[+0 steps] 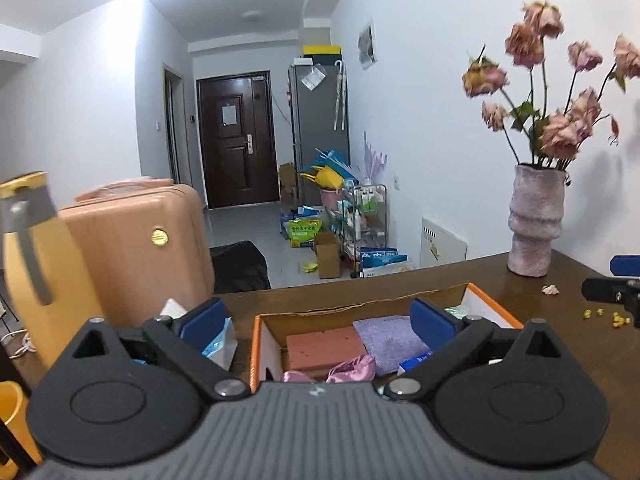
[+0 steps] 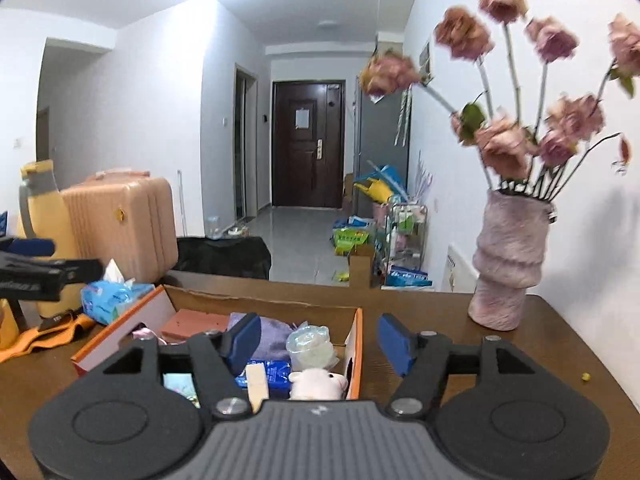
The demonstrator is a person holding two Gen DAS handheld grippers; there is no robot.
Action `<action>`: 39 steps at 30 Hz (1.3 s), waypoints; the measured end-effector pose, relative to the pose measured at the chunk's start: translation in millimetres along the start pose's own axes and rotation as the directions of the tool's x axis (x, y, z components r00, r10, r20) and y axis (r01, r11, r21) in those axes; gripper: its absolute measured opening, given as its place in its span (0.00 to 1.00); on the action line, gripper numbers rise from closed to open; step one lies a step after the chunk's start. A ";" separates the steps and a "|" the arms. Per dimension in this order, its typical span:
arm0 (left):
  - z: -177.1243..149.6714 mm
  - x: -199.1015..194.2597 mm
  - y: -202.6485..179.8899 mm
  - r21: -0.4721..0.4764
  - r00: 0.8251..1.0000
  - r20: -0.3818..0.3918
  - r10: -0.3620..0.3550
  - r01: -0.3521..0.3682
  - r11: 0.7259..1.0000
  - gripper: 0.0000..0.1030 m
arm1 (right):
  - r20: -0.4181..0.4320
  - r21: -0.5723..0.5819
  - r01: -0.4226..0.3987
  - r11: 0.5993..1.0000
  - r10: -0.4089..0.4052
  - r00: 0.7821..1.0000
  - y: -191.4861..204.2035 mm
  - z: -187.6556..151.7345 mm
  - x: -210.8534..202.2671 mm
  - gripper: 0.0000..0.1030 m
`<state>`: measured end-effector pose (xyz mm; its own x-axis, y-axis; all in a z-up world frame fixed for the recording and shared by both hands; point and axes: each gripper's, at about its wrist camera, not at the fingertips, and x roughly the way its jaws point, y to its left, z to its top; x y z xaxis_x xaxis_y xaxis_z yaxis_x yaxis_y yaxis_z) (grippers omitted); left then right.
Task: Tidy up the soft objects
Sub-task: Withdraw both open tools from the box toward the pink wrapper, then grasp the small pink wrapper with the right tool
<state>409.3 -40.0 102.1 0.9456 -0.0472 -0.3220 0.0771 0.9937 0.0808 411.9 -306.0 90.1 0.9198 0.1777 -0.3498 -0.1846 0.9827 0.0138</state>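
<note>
**Both claws empty above the sorting box**

The left gripper point(image 1: 318, 320) is seen with its jaws spread very wide, and nothing is held between the blue pads point(image 1: 430, 322). The right gripper point(image 2: 318, 340) is opened less far, and it is empty too.

Directly ahead of and below the left gripper the cardboard box point(image 1: 264, 344) is placed on the wooden table point(image 1: 520, 280). Inside it a pink sponge block point(image 1: 324, 346), a folded purple cloth point(image 1: 386, 340) and a crumpled pink satin piece point(image 1: 352, 368) are collected. In the right wrist view the right gripper is held over the right end of the same box, where a white plush toy point(image 2: 318, 384), a clear wrapped bundle point(image 2: 312, 346) and a blue packet point(image 2: 268, 372) lie just below its left finger; its right finger stands outside the box wall.

One soft thing is left outside: a blue tissue pack point(image 2: 114, 294), just beside the left wall of the box. It lies to the left of both claws, and the left gripper is judged to be the nearer one.

Both grippers are pointed slightly downward, almost level, and are kept above the box rim.
</note>
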 end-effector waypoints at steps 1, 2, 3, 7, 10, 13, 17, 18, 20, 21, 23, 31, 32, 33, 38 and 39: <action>0.4 -9.3 -1.2 0.001 1.000 0.006 0.000 0.000 1.000 0.98 | 0.005 0.003 0.001 1.000 -0.001 1.000 1.6 0.8 -7.9 0.63; 0.4 -16.2 -2.3 0.002 1.000 0.010 0.001 -0.002 1.000 0.98 | 0.013 0.003 0.001 1.000 -0.001 1.000 2.7 1.0 -15.7 0.63; 0.2 -23.9 -3.8 0.003 1.000 0.016 0.003 -0.003 1.000 0.98 | 0.018 0.001 0.000 1.000 0.000 1.000 3.2 1.2 -22.6 0.63; -1.5 -48.2 -8.1 0.000 1.000 0.028 -0.013 0.013 1.000 0.99 | 0.030 0.003 -0.004 1.000 0.004 1.000 5.0 0.4 -44.8 0.63; -3.8 -63.3 -11.1 0.003 0.999 0.036 -0.014 0.014 1.000 0.99 | 0.045 0.008 -0.008 1.000 0.007 0.999 6.5 0.4 -60.8 0.63; -9.4 -78.7 -11.6 -0.010 0.999 0.046 -0.008 0.008 1.000 0.99 | 0.069 0.011 -0.014 1.000 0.013 0.998 7.7 -1.8 -80.9 0.63; -36.9 -104.2 -11.7 -0.037 0.999 0.039 0.018 -0.016 0.999 1.00 | 0.096 0.018 -0.055 0.998 0.053 0.994 12.7 -20.6 -110.2 0.63; -47.1 -111.0 -12.4 -0.038 0.999 0.029 0.031 -0.029 0.999 1.00 | 0.095 0.019 -0.063 0.998 0.061 0.994 15.2 -29.0 -116.9 0.63; -70.6 -127.5 -14.4 -0.045 0.999 0.014 0.038 -0.037 0.998 1.00 | 0.090 0.010 -0.078 0.997 0.077 0.993 22.3 -50.9 -131.7 0.63; -82.1 -136.4 -16.1 -0.049 0.999 0.005 0.038 -0.038 0.998 1.00 | 0.091 0.005 -0.082 0.997 0.081 0.993 26.3 -61.3 -138.8 0.63; -105.0 -154.9 -18.4 -0.055 1.000 -0.007 0.025 -0.026 0.998 1.00 | 0.083 -0.014 -0.093 0.996 0.094 0.992 36.5 -87.4 -155.5 0.63; -163.9 -203.3 -21.1 -0.091 0.996 -0.094 0.012 -0.021 0.996 1.00 | 0.032 -0.015 -0.152 0.988 0.152 0.988 61.6 -157.2 -198.2 0.63; -165.4 -203.7 -21.5 -0.088 0.995 -0.099 0.012 -0.020 0.996 1.00 | 0.021 -0.015 -0.158 0.987 0.158 0.987 62.8 -159.7 -197.8 0.63; -165.8 -203.1 -21.2 -0.087 0.995 -0.101 0.013 -0.022 0.996 1.00 | 0.014 -0.022 -0.162 0.987 0.162 0.987 64.1 -161.4 -196.6 0.63; -163.1 -194.4 -20.1 -0.095 0.995 -0.103 0.003 -0.013 0.995 1.00 | 0.002 -0.033 -0.159 0.987 0.159 0.987 67.6 -159.2 -185.3 0.63; -162.2 -190.2 -20.3 -0.092 0.994 -0.106 0.003 -0.013 0.996 1.00 | -0.004 -0.032 -0.162 0.986 0.162 0.987 66.9 -158.1 -179.6 0.63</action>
<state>176.6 -34.8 8.7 0.9070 -0.0330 -0.4198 0.0352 0.9994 -0.0026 179.7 -280.4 5.7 0.8764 0.3341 -0.3468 -0.3420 0.9388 0.0401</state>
